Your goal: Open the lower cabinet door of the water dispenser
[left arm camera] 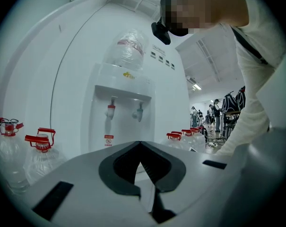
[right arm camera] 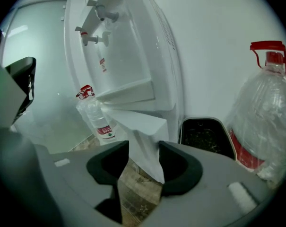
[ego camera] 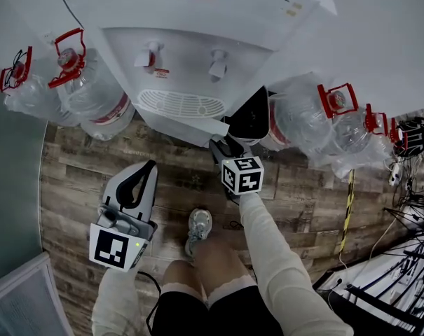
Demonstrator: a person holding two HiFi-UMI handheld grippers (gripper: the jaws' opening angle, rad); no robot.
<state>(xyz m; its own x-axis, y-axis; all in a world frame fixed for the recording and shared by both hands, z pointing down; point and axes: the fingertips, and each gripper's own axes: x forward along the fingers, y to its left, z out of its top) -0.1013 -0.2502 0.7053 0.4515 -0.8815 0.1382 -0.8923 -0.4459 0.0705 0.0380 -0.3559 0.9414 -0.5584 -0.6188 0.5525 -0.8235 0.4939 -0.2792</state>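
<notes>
Lower cabinet door (right arm camera: 145, 143): you will find it under the drip shelf of the water dispenser (ego camera: 197, 40), already standing a little out from the body, with its free edge towards you. It looks like a thin, stiff, glossy white panel on a hinge. I would expect it to be light and easy to swing, but slick under the pads, and liable to flex or slip if you pull straight out instead of following its arc. Take hold on that free edge, away from the hinge, with the pads well onto the flat faces.

Your right gripper (right arm camera: 143, 162) has that edge between its jaws. They stand narrow about it, one pad against the panel and a thin strip of floor showing at the other, so I judge it not clamped yet. Your left gripper (left arm camera: 140, 148) hangs back, jaws together on nothing, pointing at the taps.

A black bin (right arm camera: 204, 134) and a water bottle (right arm camera: 263, 117) stand just beside the cabinet, in the door's likely path.
</notes>
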